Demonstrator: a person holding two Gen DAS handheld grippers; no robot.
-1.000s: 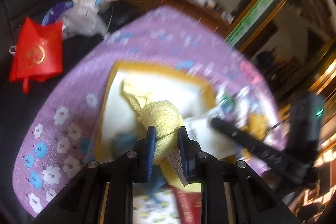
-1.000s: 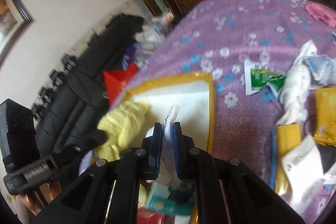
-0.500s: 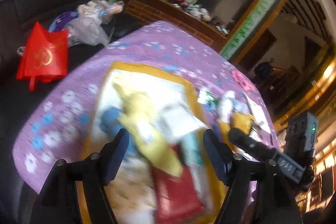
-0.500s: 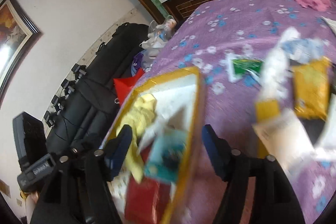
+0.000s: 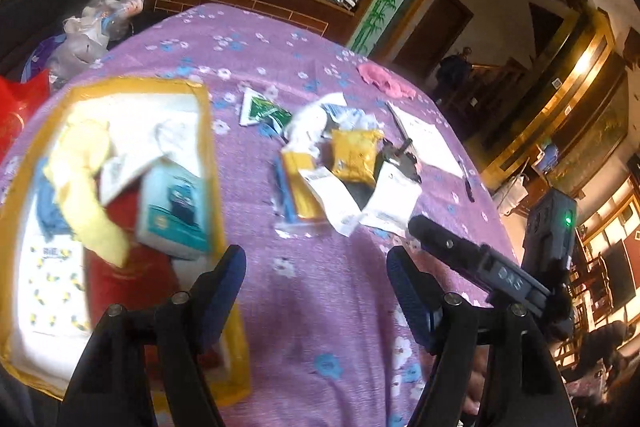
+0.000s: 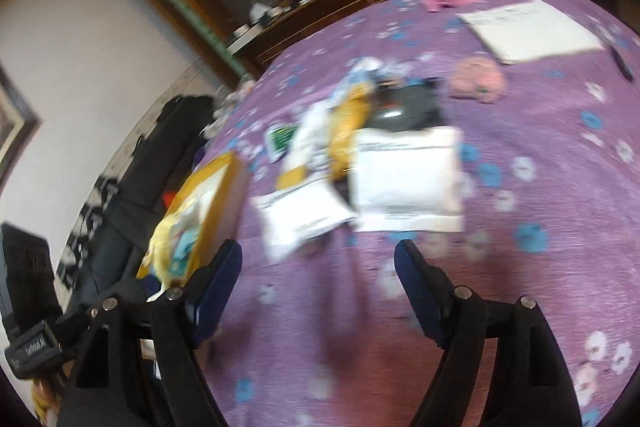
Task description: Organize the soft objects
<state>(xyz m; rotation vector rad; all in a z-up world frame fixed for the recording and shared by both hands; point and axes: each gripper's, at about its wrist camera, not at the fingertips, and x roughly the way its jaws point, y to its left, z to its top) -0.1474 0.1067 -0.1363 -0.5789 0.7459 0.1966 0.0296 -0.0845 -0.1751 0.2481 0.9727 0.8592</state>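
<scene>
A yellow-rimmed tray (image 5: pixel 208 131) on the purple flowered cloth holds a yellow cloth (image 5: pixel 80 179), a blue cloth (image 5: pixel 46 203), a teal packet (image 5: pixel 172 211) and a red packet (image 5: pixel 124 279). My left gripper (image 5: pixel 316 267) is open and empty over bare cloth, right of the tray. A pile lies beyond it: a yellow packet (image 5: pixel 354 155), white pouches (image 5: pixel 394 203) and a green-white packet (image 5: pixel 262 111). My right gripper (image 6: pixel 318 255) has its jaws opening with nothing between them. It hangs just short of the white pouches (image 6: pixel 404 183), with the tray (image 6: pixel 224 187) at its left.
A pink cloth (image 5: pixel 384 81) and a white sheet (image 6: pixel 532 31) lie at the far side. A pink round piece (image 6: pixel 476 79) sits beside a dark item (image 6: pixel 408 107). A red bag (image 5: pixel 16 107) and black bags stand left of the table, with a wooden cabinet behind.
Both grippers let go: the left released the yellow cloth and the right a white pouch, both into the tray. Both swung right, away from the tray toward the pile.
</scene>
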